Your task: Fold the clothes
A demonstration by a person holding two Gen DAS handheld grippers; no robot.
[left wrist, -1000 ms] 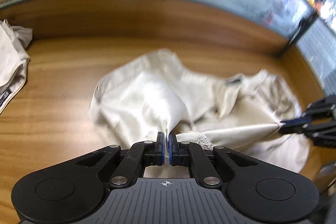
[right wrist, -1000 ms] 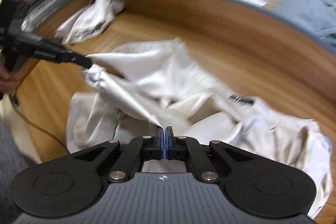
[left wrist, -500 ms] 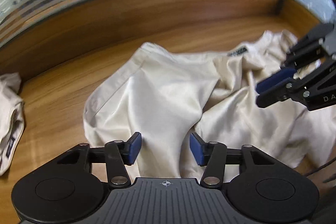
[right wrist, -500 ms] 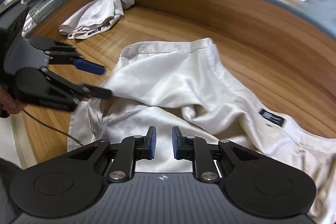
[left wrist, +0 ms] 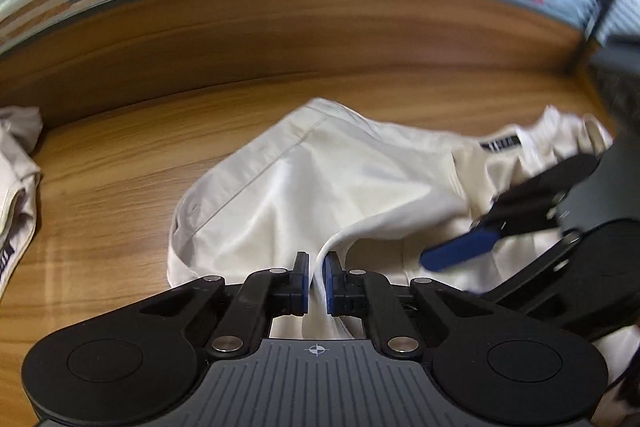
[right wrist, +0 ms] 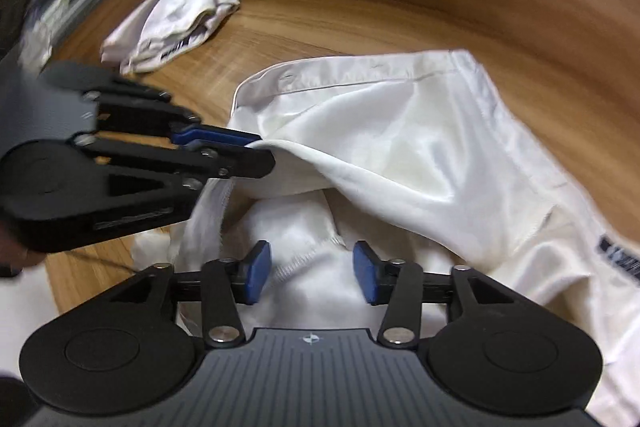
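Note:
A crumpled cream-white garment [left wrist: 328,187] with a dark label lies spread on the wooden table [left wrist: 120,163]; it also shows in the right wrist view [right wrist: 400,139]. My left gripper [left wrist: 317,281] is shut on a raised fold of its edge near me; it shows from the side in the right wrist view [right wrist: 260,149], pinching that edge. My right gripper [right wrist: 312,273] is open, its blue pads either side of a stitched hem just above the cloth. It appears at the right of the left wrist view [left wrist: 460,253].
A second pale garment [right wrist: 188,11] lies bunched at the table's far left corner, also seen at the left edge of the left wrist view [left wrist: 16,187]. A wooden back wall [left wrist: 320,27] with frosted glass above bounds the table.
One second ago both grippers held the cloth stretched between them. Both then opened. Now the left has shut on a fold of the edge and the right has opened wider over the hem.

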